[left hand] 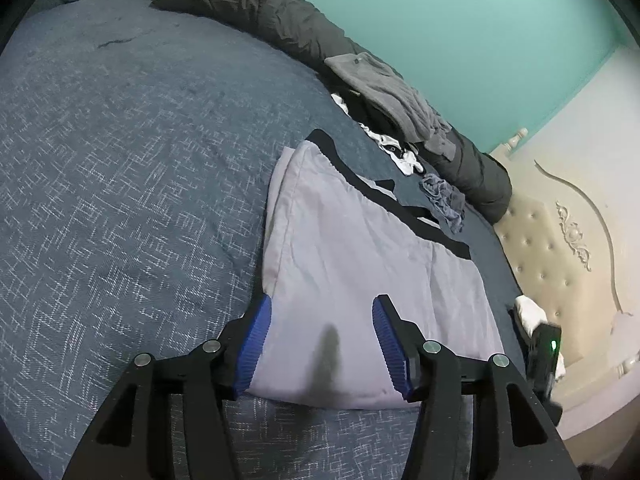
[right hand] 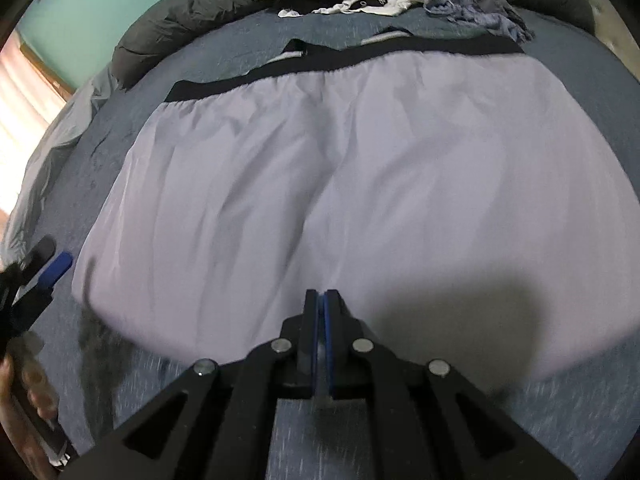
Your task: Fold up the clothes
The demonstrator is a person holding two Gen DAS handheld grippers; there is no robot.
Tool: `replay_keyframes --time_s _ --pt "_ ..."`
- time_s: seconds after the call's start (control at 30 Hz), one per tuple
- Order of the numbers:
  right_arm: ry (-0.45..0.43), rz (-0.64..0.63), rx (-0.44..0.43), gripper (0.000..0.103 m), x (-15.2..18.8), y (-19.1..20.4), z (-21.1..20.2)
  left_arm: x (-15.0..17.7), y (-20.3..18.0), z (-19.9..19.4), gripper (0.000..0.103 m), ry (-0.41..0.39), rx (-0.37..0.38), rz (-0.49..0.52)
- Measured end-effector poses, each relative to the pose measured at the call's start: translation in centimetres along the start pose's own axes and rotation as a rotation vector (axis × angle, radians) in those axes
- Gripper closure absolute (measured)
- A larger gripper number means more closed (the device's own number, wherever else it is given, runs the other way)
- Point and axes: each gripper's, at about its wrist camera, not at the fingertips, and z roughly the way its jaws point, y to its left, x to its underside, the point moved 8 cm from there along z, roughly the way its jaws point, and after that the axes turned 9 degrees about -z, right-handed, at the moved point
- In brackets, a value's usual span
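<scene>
**Pale shorts flat on the bed, one gripper spread, one pinched tight**

Here are the shorts (right hand: 340,184), pale lilac-grey with a black waistband (right hand: 344,62), spread flat on the blue-grey patterned bed cover (left hand: 120,160). They lie toward the side of the bed that runs along the teal wall, hems toward the cameras and waistband toward the wall. A faint crease runs up the middle of the cloth.

Left gripper (left hand: 322,320) now: released, its blue-padded fingers (left hand: 256,344) held wide apart, hanging over the hem end of the shorts. A dark shadow falls on the cloth between them. Whether the pads touch the fabric is hard to tell from this angle.

Right gripper (right hand: 320,320): clenched, the two fingers pressed together with only a sliver between them, right at the near hem of the shorts. Whether any cloth is caught in there cannot be told; the picture is smeared by motion and the tips hide the spot. Its big shadow sits on the fabric to the right.

From the right wrist view the other gripper shows at the left margin, with blurred fingers of a hand (right hand: 36,392) beneath it.

Further out, along the wall edge of the bed: a long dark rolled duvet (left hand: 260,8), a grey garment (left hand: 392,92) draped on it, some black-and-white clothing (left hand: 396,148), and a crumpled blue-grey piece (left hand: 444,198) just beyond the waistband. A cream tufted headboard (left hand: 540,248) stands at the bed's end.
</scene>
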Motion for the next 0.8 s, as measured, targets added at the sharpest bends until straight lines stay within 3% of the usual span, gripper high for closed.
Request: replay_keyframes --time_s 0.17,0.43,0.8 --pt "0.045 -0.027 0.03 0.101 -2.5 -0.8 0.7 0.1 0.1 0.3 0.045 0.011 0.002 0.002" --pt "0.094 -0.003 0.074 0.101 -9.4 -2.8 3.4 0.3 0.1 0.6 0.043 0.028 0.003 0.008" --pt "0.057 0.0 0.105 0.101 -17.6 -4.8 7.0 -0.3 1.0 1.0 0.042 0.034 0.003 -0.013"
